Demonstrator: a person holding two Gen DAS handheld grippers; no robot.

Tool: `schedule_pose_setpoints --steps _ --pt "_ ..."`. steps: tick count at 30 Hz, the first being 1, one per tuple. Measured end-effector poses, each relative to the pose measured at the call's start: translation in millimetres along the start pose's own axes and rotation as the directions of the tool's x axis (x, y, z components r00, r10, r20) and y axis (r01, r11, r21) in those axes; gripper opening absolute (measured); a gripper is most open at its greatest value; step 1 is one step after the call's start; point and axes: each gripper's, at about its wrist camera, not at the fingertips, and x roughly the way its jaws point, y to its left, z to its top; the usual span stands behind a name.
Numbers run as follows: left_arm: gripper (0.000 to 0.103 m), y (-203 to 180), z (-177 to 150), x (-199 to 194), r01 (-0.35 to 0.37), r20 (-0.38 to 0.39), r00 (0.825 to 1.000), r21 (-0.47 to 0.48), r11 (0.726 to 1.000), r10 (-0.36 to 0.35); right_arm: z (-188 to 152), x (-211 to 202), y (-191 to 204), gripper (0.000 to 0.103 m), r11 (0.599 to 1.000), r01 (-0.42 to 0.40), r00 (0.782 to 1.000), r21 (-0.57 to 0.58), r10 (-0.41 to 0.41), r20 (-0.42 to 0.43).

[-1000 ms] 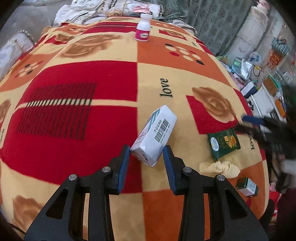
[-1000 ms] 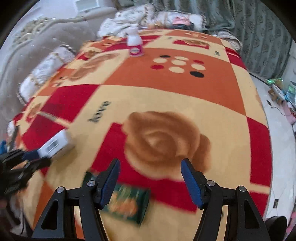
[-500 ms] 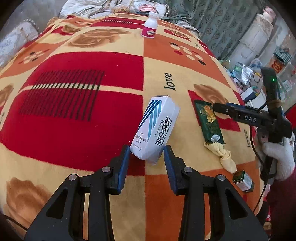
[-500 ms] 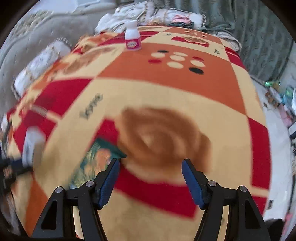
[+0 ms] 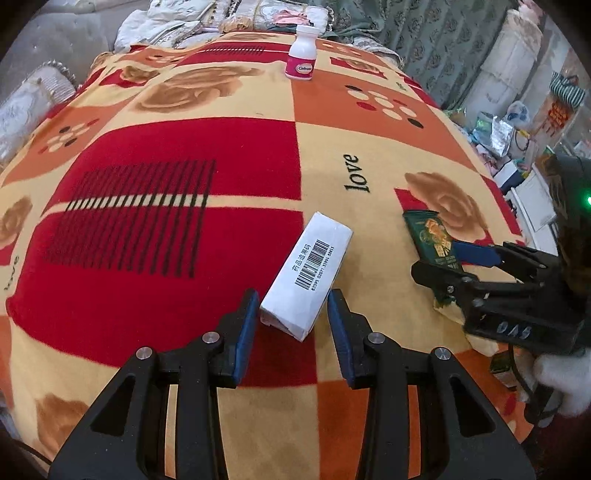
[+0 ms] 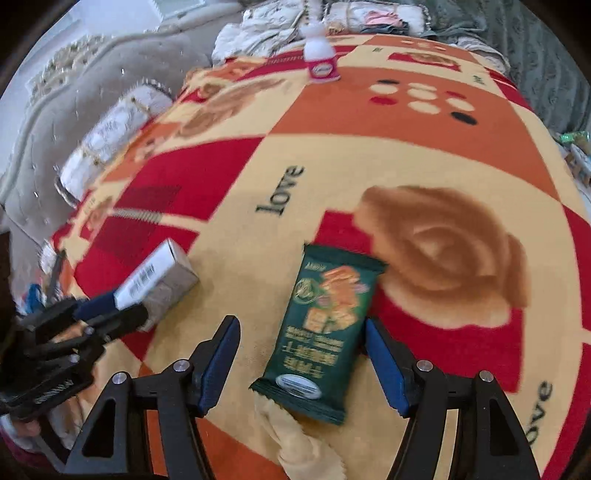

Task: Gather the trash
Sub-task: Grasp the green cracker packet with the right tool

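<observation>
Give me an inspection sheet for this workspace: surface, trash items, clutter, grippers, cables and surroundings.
Surface: patterned red, orange and cream blanket, no spills seen.
Job's things: white box; green snack packet; crumpled yellowish cloth under the packet's near end; small green box, partly hidden.
Clutter: white bottle upright at the far end.
Grippers: left hand-held gripper is shut on the white box; right hand-held gripper is open, straddling the packet.
Cables: dark cable beside the gloved hand.
Surroundings: pillows beyond the blanket, green curtain, bags on the floor.
</observation>
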Motion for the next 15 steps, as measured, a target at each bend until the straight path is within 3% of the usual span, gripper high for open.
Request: schedule_pose_setpoints --steps 1,3,6,15 --pt "0.037 -0.6 1.5 1.7 0.002 0.001 1.0 -0.001 1.0 -0.002 -0.8 1.1 7.3 0.062 0.999 0.034 0.999 -0.038 -0.034 0.015" --pt "0.036 -1.7 3.6 3.8 0.02 0.002 1.0 -0.01 1.0 -0.02 1.9 2.9 9.0 0.042 0.996 0.062 0.998 -0.065 -0.06 0.021" --pt "0.034 -6.0 4.8 3.9 0.094 0.005 0.996 -0.042 0.995 -0.094 6.4 -3.3 1.3 0.04 0.997 0.047 0.998 -0.053 -0.045 0.041" --pt "0.033 -36.1 1.1 -21.4 0.129 0.081 0.989 -0.04 0.991 -0.126 0.3 -52.3 -13.9 0.039 0.999 0.026 0.99 -0.042 -0.02 0.141"
